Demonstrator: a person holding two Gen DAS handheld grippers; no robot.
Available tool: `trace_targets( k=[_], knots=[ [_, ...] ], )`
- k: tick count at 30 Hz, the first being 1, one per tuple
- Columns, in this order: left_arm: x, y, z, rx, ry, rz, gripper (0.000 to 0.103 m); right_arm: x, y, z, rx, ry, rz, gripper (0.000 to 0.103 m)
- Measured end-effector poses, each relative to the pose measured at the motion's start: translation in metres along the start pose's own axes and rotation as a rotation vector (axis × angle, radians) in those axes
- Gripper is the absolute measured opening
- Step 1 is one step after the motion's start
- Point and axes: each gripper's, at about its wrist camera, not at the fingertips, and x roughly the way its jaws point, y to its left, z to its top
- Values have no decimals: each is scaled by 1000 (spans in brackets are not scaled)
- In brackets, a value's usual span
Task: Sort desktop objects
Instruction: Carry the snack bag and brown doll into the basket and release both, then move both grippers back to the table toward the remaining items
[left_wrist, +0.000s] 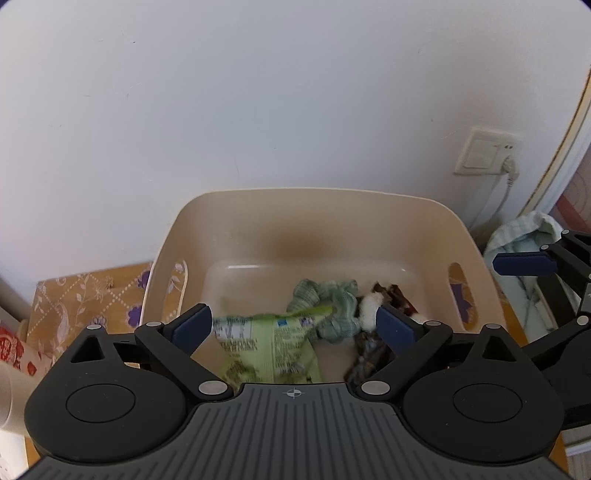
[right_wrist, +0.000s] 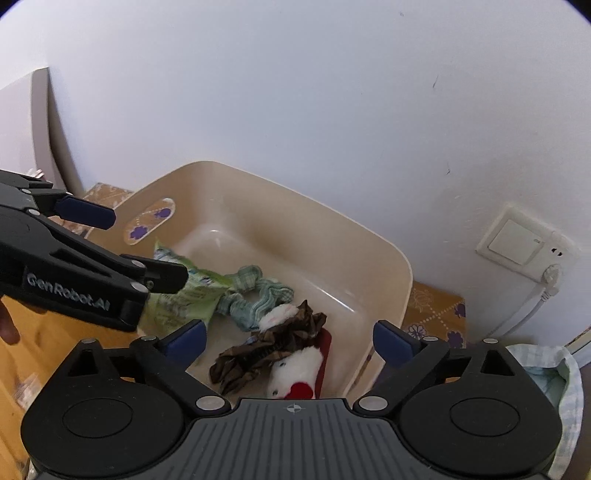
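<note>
Both grippers hang over a cream plastic bin (left_wrist: 476, 254) that sits on a table (left_wrist: 88, 295) with a flowered cloth, pushed up against the wall; the left gripper (left_wrist: 293, 326) has its jaws spread wide and empty, and the right gripper (right_wrist: 288, 341) likewise stands released, holding nothing. The sorted things lie on the bin's floor: a green snack packet (left_wrist: 269, 347), a green checked scrunchie (left_wrist: 328, 302), a brown crumpled cloth (right_wrist: 273, 343) and a white plush toy (right_wrist: 299, 369) with a red patch, all touching or overlapping in one heap toward the near side.

The main risk, as I judge it, is the two grippers fouling each other; in the right wrist view the left gripper reaches across the bin just above the packet, so a careless lift or swing could knock one against the other or drag the packet up over the near wall. The heap is soft and tangled; a finger dipping back in might snag the scrunchie or the cloth and pull its neighbours out. A towel (right_wrist: 561, 373) lies beside the bin at the table's right edge, and the plugged cord (left_wrist: 506, 184) hangs near; a wide sweep could catch either.
</note>
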Motion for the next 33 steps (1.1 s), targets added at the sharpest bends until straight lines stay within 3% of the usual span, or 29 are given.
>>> trace_targets(
  k=[10,15,26,33],
  knots=[
    [-64,15,-35,23,-32,-4,99,-56,16,-41,-114,5,-29,103],
    [-88,30,-57,35,-8,-17,99,-71,23,-66,-131,33,-32,103],
    [-99,52,-123,80,100,8,99,-72,40,-122,-71,137,-12,103],
    [-88,65,-165,52,164,15,99,-60,54,-148,-12,206,9,103]
  ],
)
